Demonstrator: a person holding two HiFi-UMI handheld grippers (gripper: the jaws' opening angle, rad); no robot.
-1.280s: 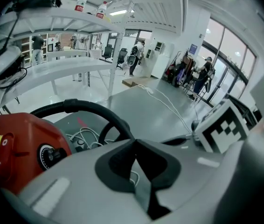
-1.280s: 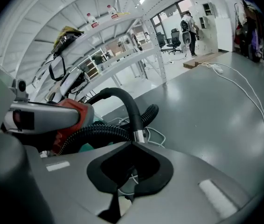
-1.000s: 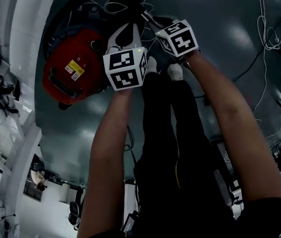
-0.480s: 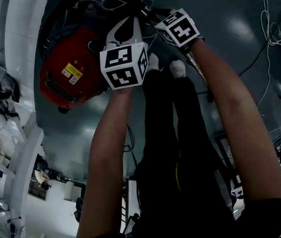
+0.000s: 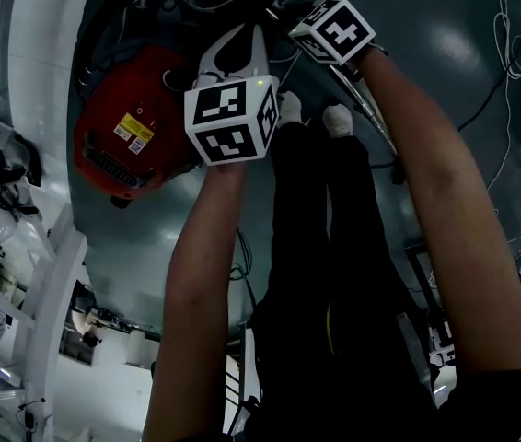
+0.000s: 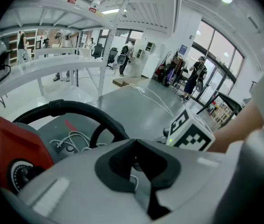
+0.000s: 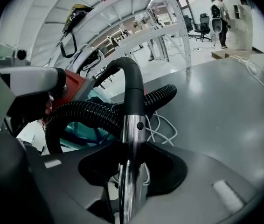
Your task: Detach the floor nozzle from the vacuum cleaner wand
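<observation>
My right hand-held gripper (image 7: 131, 183) has just been opening its jaws, and they now stand wide with the chrome wand (image 7: 132, 139) running straight up between them. Dark gaps show on either side of the tube, so I am not squeezing it. Past the jaws the wand meets a black curved handle (image 7: 133, 83), which bends over to the left and joins the ribbed black hose (image 7: 83, 112). The hose loops low across the grey floor (image 7: 225, 106), with a tangle of white cable (image 7: 159, 125) lying just beyond it. My left hand-held gripper (image 6: 137, 169) is fully closed with nothing in it (only a bit of that cable shows through the notch at its tips). It hovers near the hose, with the red vacuum cleaner body (image 5: 127, 109) close on its left. From the head view both grippers point steeply down and away, and the left one's marker cube (image 5: 231, 118) sits nearer me than the right one's. The wand shows there as a thin bright line slanting near and right along my right forearm, beside my white shoes (image 5: 288, 109).
</observation>
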